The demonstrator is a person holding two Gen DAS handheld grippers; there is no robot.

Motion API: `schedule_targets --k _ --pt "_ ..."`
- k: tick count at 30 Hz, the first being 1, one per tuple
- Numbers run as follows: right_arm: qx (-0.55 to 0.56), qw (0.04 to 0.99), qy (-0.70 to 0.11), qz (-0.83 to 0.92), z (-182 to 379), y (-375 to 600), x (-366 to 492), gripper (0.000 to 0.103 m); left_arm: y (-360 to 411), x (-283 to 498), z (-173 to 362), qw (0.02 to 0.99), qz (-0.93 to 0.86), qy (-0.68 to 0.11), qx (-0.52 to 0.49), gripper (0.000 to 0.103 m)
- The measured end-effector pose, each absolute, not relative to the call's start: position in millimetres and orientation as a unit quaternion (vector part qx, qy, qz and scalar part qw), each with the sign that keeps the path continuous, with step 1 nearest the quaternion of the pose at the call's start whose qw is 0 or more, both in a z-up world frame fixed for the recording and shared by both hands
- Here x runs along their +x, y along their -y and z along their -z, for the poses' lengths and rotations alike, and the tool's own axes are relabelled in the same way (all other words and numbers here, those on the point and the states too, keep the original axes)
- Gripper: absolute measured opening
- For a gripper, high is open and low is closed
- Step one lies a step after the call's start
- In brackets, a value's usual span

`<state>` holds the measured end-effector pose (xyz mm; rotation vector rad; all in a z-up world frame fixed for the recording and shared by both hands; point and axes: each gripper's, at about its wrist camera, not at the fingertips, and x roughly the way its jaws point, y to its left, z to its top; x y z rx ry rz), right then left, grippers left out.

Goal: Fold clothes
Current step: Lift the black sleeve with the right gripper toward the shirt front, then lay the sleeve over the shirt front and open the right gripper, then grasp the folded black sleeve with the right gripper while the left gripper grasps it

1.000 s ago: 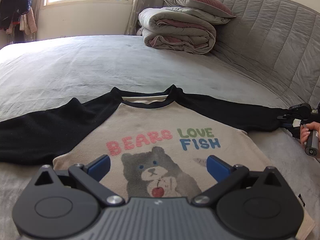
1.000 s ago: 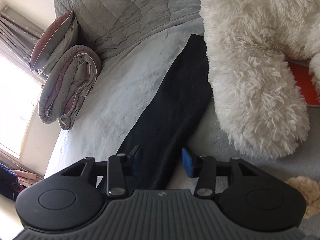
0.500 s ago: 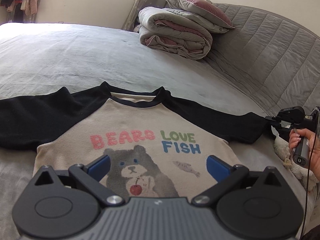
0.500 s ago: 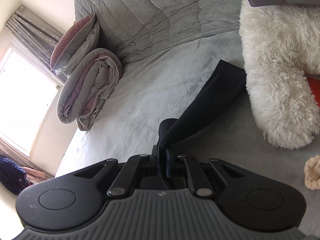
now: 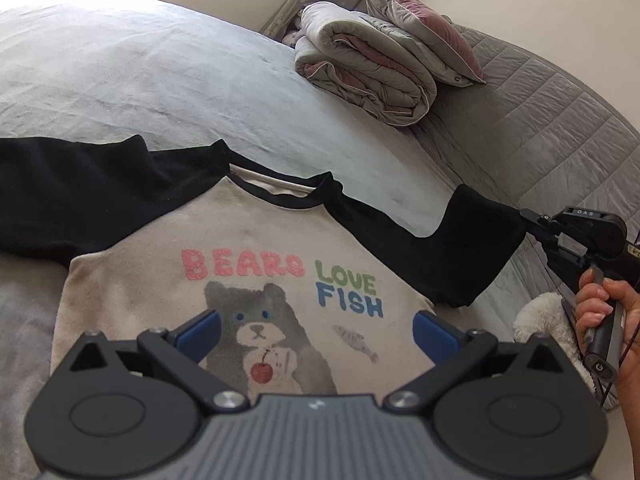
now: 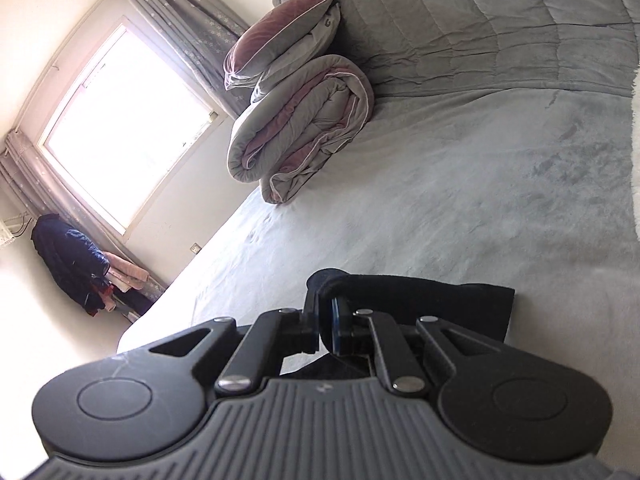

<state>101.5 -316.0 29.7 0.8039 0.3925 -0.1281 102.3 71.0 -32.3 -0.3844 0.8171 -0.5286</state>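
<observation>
A beige sweatshirt [image 5: 224, 248] with black sleeves and a bear print lies face up on the grey bed. My left gripper [image 5: 316, 330] is open and empty, hovering above the shirt's lower front. My right gripper [image 5: 534, 222] is shut on the cuff of the shirt's right black sleeve [image 5: 460, 248] and holds it lifted off the bed, folded toward the body. In the right wrist view the gripper [image 6: 326, 320] pinches the black sleeve [image 6: 420, 294]. The other sleeve [image 5: 60, 200] lies flat to the left.
A folded duvet [image 5: 360, 72] with a pillow [image 5: 420, 24] on top sits at the bed's far side by the quilted headboard [image 5: 560, 128]. A white plush toy [image 5: 548, 320] lies at the right. Clothes [image 6: 76, 264] hang near the window.
My right gripper closed on the right sleeve's cuff, lifted it and carried it inward over the bed. My left gripper stayed open and shifted slightly over the shirt.
</observation>
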Motion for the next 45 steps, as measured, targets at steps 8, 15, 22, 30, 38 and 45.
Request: schedule_targets --k 8,15,22,30,38,45 --pt "0.349 0.916 -0.198 -0.006 -53.5 253.9 115.1 0.009 -79.5 103.4 29.2 0.867 0.242 -0.393 -0.186 0.102" --pt "0.321 0.916 -0.235 -0.05 -32.5 200.8 127.9 0.009 -89.6 103.7 26.2 0.869 0.236 -0.384 -0.202 0.102" --pt "0.26 0.913 -0.307 -0.066 22.6 159.2 132.7 0.009 -89.2 103.7 27.7 0.87 0.234 -0.386 -0.198 0.102" --pt "0.224 0.897 -0.37 -0.092 67.3 142.0 113.2 0.014 -89.0 104.7 31.4 0.869 0.228 -0.391 -0.199 0.102" --pt "0.273 0.88 -0.37 -0.123 41.8 172.9 79.8 0.052 -86.9 100.4 33.5 0.874 0.223 -0.383 -0.197 0.097" --pt "0.366 0.864 -0.343 -0.035 29.3 253.8 75.3 0.052 -56.4 83.3 23.5 0.9 0.214 -0.362 -0.117 0.088"
